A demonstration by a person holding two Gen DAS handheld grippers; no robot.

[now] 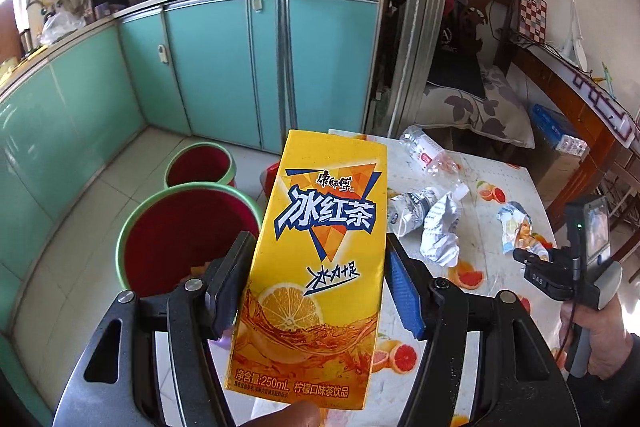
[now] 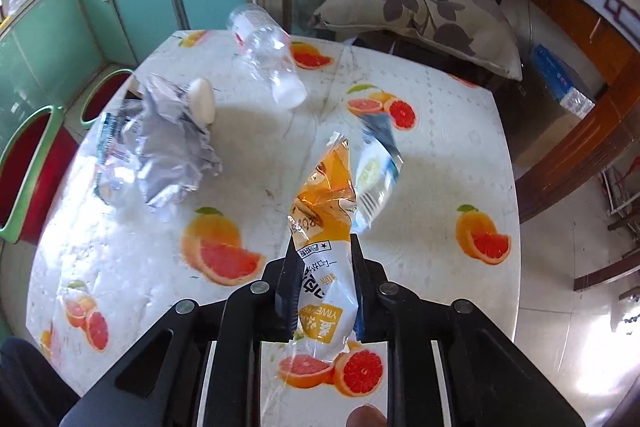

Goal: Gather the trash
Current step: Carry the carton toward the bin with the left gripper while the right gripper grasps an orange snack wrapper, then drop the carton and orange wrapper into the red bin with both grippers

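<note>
My left gripper point(image 1: 316, 247) is shut on a yellow iced tea carton point(image 1: 320, 259) and holds it upright in the air beside the table, near a red bin with a green rim point(image 1: 176, 227). My right gripper point(image 2: 320, 247) is shut on an orange and white snack wrapper point(image 2: 326, 227) and holds it above the table point(image 2: 440, 155); the right gripper also shows in the left wrist view point(image 1: 532, 255). On the table lie a crumpled silver wrapper point(image 2: 168, 151), a clear plastic bottle point(image 2: 268, 51) and a blue and white wrapper point(image 2: 380, 167).
A second red bin point(image 1: 200, 165) stands behind the first on the tiled floor. Teal cabinets point(image 1: 208, 67) and a mop handle point(image 1: 284, 27) are behind them. A floral cushion point(image 2: 424, 19) on a seat lies past the table's far edge. A wooden bench point(image 2: 580, 39) stands at the right.
</note>
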